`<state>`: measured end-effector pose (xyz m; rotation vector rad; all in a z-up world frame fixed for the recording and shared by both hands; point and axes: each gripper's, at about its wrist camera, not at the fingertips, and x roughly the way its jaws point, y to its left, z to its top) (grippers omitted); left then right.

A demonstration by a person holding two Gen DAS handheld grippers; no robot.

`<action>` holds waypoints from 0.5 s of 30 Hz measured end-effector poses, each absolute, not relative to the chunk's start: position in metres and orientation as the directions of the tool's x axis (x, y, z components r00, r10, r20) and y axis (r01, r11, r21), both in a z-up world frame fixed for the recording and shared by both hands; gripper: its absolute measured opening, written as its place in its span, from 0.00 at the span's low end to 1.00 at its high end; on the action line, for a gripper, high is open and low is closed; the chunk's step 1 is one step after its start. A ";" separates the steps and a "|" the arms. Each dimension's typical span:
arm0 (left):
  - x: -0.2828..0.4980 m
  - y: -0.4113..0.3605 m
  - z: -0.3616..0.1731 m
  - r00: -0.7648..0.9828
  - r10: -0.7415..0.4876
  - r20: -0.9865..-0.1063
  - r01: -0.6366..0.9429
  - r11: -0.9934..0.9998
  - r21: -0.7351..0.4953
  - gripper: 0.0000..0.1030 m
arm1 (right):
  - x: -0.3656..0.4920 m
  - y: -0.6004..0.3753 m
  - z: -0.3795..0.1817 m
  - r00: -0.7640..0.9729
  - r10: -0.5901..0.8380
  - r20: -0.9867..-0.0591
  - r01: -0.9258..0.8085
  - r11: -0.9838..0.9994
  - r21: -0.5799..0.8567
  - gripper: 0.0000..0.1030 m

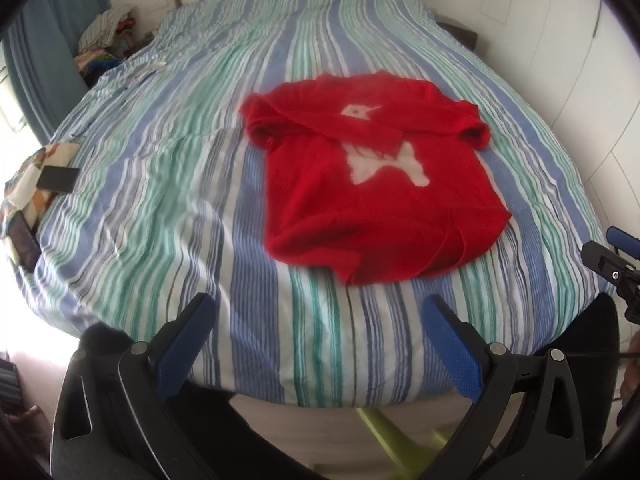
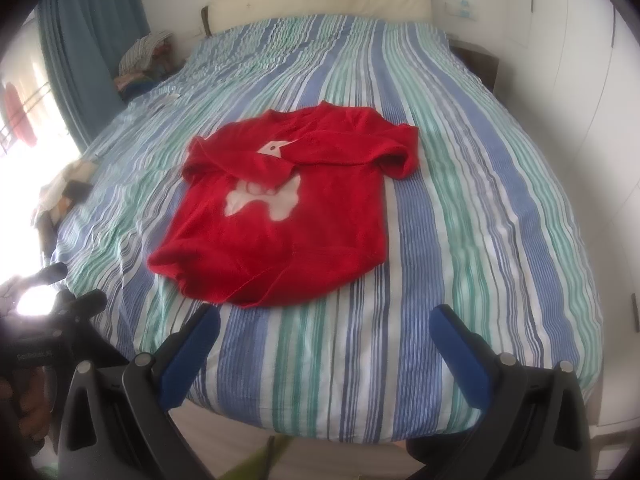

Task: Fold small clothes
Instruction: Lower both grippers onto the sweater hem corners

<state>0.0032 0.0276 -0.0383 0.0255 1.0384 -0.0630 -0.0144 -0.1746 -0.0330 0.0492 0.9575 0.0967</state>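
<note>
Both my left gripper [image 1: 316,312] and right gripper [image 2: 324,324] gape wide, empty, above the striped bedcover [image 2: 460,220]; the small red knitted sweater [image 2: 280,208] with its white motif lies sleeves folded inward.

Pretty clearly a bedroom in someone's home. A big bed with a blue, green and white striped cover [image 2: 460,184] fills the room, with a cream padded headboard [image 2: 320,0] against the wall at its far edge. Blue curtains [image 2: 92,32] hang by a bright window off the left edge, and a heap of clothes [image 2: 144,60] sits beside the far left corner.
</note>
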 end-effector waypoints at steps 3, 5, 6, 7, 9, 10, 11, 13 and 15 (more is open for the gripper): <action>0.011 0.053 -0.049 0.462 -0.052 -0.885 -0.014 0.998 -0.065 1.00 | -0.014 -0.179 -0.031 0.581 0.096 -0.808 -0.049 0.995 0.083 1.00; 0.016 0.065 -0.055 0.441 -0.060 -0.896 -0.050 0.995 -0.092 0.99 | -0.015 -0.184 -0.031 0.584 0.087 -0.807 -0.035 0.996 0.082 1.00; 0.017 0.068 -0.058 0.428 -0.055 -0.902 -0.061 0.994 -0.090 0.99 | -0.014 -0.187 -0.033 0.583 0.084 -0.808 -0.028 0.996 0.084 1.00; 0.020 0.070 -0.061 0.428 -0.068 -0.901 -0.066 0.992 -0.107 0.99 | -0.014 -0.190 -0.035 0.581 0.081 -0.810 -0.021 0.996 0.085 1.00; 0.031 0.074 -0.073 0.408 -0.099 -0.907 -0.074 0.987 -0.141 0.99 | -0.011 -0.193 -0.042 0.577 0.075 -0.813 -0.012 0.996 0.083 1.00; 0.037 0.075 -0.082 0.388 -0.128 -0.913 -0.082 0.982 -0.173 0.99 | -0.008 -0.194 -0.046 0.575 0.072 -0.815 -0.013 0.997 0.079 1.00; 0.044 0.075 -0.091 0.366 -0.172 -0.915 -0.095 0.971 -0.220 0.99 | -0.002 -0.193 -0.053 0.570 0.068 -0.819 -0.017 0.997 0.071 1.00; 0.057 0.075 -0.110 0.324 -0.249 -0.913 -0.115 0.947 -0.299 0.99 | 0.013 -0.191 -0.067 0.552 0.080 -0.830 -0.034 0.997 0.073 1.00; 0.068 0.069 -0.126 0.291 -0.279 -0.915 -0.125 0.937 -0.325 0.98 | 0.036 -0.191 -0.080 0.538 0.105 -0.836 -0.053 0.994 0.090 1.00</action>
